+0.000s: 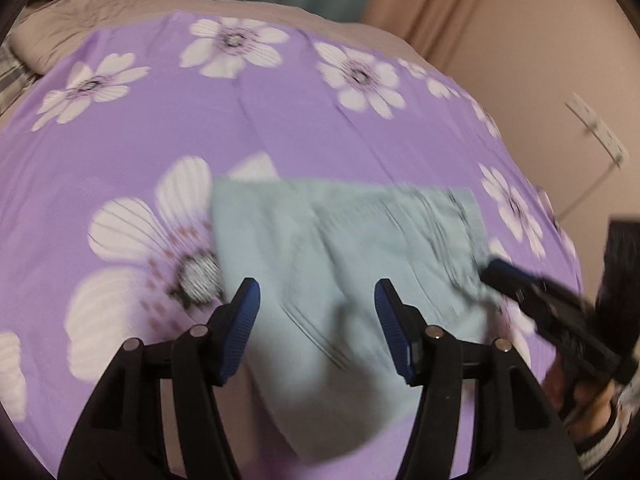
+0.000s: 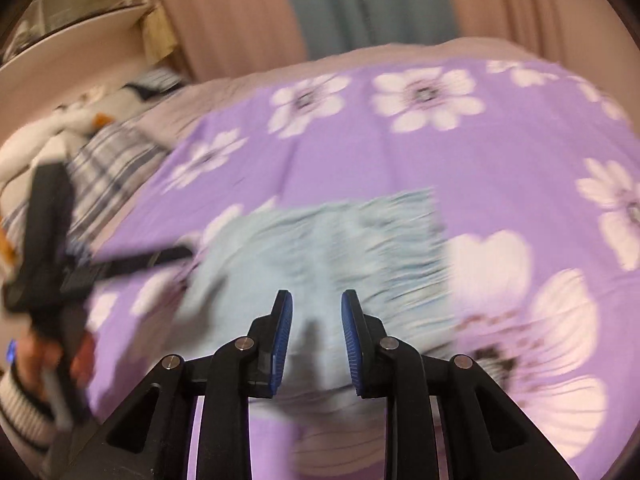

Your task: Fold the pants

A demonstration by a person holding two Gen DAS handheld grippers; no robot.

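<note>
your left gripper [image 1: 317, 304] gapes wide, your right gripper [image 2: 316, 320] narrower, both empty over the part-folded pants [image 1: 344, 248] mid-bedspread [image 1: 280, 120]; next, grip an edge

Readable text: none in either view.
Pants [image 1: 344, 256]: pale blue cloth, blurred; no label or tag legible.
Bedsheet [image 1: 280, 120]: purple with white flowers around the pants; a printed pattern only, no words.
Wall fitting [image 1: 596, 128]: white, on the wall to the right of the bedsheet; too blurred to show any marking.
Shelves [image 2: 80, 0]: beyond the bedsheet's left edge; contents too blurred to read.
</note>
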